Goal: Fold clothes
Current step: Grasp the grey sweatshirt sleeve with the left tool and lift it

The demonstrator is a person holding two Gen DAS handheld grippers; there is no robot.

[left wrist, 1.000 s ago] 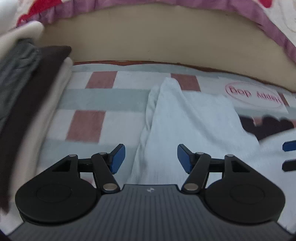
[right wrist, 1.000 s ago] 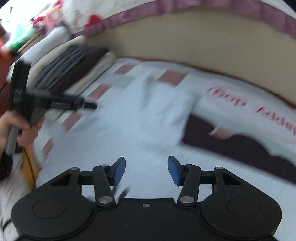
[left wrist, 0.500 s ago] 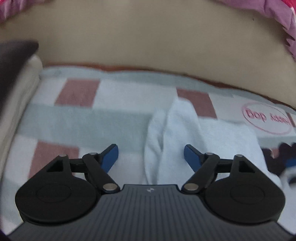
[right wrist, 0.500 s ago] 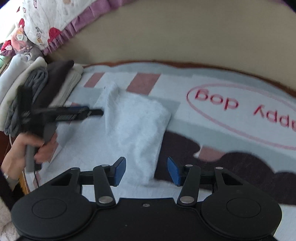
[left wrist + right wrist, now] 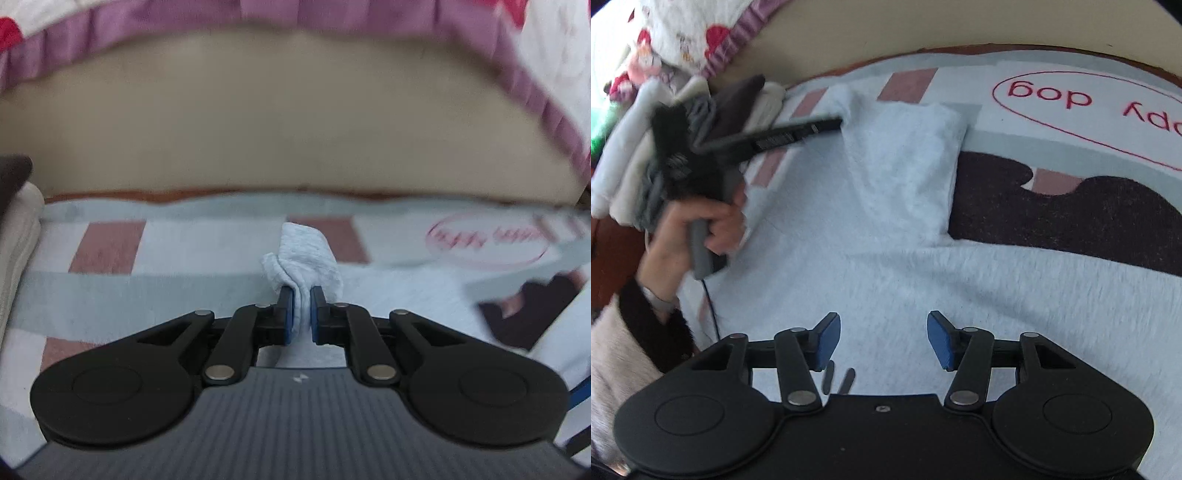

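Observation:
A pale blue top (image 5: 886, 221) lies spread on a patterned blanket (image 5: 997, 125). In the left wrist view my left gripper (image 5: 302, 306) has its jaws closing, and the blue pads pinch a bunched fold of the top's sleeve corner (image 5: 310, 254). The right wrist view shows that same left gripper (image 5: 838, 122), held by a hand (image 5: 698, 221), with its tip at the sleeve's far left corner. My right gripper (image 5: 882, 339) hangs open low over the top's body, nothing between its fingers.
A stack of folded clothes (image 5: 635, 155) stands at the blanket's left edge, also seen as a cream and dark pile (image 5: 18, 221). A beige bed side (image 5: 295, 129) with a purple frilled cover (image 5: 554, 122) rises behind the blanket. A cable (image 5: 709, 306) trails from the left gripper.
My left gripper has moved forward onto the sleeve's corner and closed on it, bunching the cloth. My right gripper has sunk closer to the top and stayed open.

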